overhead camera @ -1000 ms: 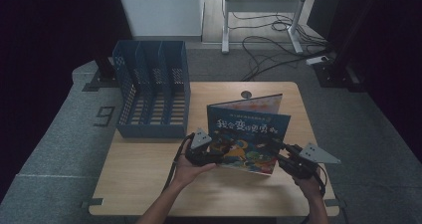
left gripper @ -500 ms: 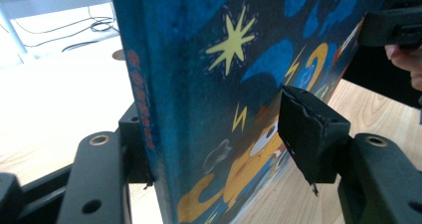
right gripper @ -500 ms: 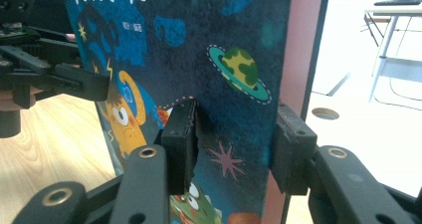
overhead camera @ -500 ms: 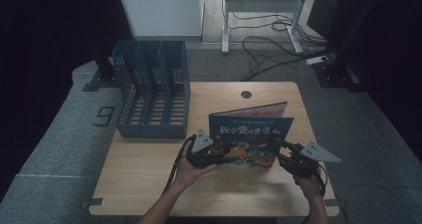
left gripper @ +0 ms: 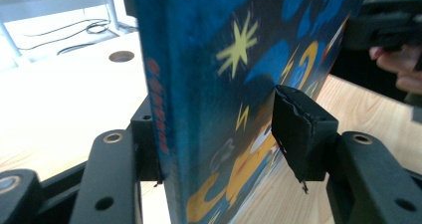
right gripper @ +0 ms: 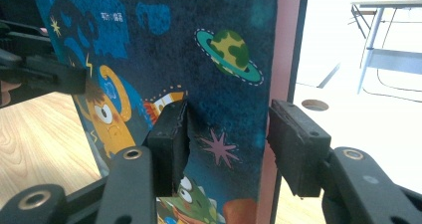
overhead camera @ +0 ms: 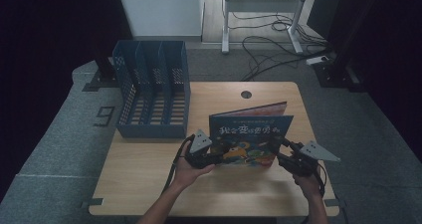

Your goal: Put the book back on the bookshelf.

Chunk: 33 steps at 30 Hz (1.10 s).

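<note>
Glossy rectangular book (overhead camera: pixel 251 134), slotted blue organizer (overhead camera: pixel 152 97)

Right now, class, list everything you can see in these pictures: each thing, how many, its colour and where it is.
Book: one, dark blue cover with cartoon art, upright at the table's middle, held at both side edges.
File rack: one, blue, slotted, back left of the table.
Table: one, light wood, with a round hole near its far edge.
Cables: several, dark, on the floor beyond the table.
White frame: one, on the floor behind.
Left gripper: one, black, clamping the book's spine side.
Right gripper: one, black, clamping the book's opposite edge.
Hands: two, holding the grippers.
</note>
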### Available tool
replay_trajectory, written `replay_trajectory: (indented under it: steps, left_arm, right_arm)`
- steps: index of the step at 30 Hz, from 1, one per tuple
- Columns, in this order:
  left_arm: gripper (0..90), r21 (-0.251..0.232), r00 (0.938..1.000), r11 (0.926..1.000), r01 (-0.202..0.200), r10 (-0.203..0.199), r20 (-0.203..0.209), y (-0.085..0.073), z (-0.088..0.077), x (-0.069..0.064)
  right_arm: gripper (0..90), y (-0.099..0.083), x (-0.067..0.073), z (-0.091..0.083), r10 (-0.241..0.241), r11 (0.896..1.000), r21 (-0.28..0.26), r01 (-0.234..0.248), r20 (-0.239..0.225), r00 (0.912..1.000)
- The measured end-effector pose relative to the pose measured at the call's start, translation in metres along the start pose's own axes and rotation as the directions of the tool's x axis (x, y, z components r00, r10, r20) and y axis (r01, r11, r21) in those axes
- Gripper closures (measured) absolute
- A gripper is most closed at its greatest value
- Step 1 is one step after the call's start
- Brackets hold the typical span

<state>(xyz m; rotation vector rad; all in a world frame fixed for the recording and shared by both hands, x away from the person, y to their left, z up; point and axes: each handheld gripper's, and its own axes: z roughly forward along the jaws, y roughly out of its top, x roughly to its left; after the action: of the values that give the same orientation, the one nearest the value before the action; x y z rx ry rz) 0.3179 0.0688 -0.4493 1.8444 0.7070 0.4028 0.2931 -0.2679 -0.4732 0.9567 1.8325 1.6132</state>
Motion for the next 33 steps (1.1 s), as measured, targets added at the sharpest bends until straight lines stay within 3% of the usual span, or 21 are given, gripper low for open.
replay_trajectory:
  steps: [5,11,24,33]
  left_arm:
    - [43.5,-0.010,1.0000,0.9999,-0.007,0.007,0.007,0.006,-0.002,0.000]
    - [41.9,-0.031,0.9987,0.9995,0.005,-0.004,0.050,0.009,-0.005,0.000]
    - [57.6,-0.043,0.9972,0.9986,-0.031,0.034,0.067,0.008,-0.011,-0.006]
    - [50.8,-0.063,0.9949,0.9974,-0.035,0.040,0.092,0.014,-0.011,-0.009]
  right_arm:
    - [49.0,0.000,-0.001,0.000,0.007,1.000,0.000,-0.007,-0.008,0.9999]
    - [47.0,-0.001,-0.002,0.001,0.011,1.000,0.015,-0.011,-0.012,0.9999]
    - [43.8,-0.003,-0.004,0.004,0.032,0.999,0.033,-0.034,0.051,0.9982]
    - [42.5,-0.003,0.003,0.012,0.032,0.997,0.063,-0.034,0.031,0.9990]
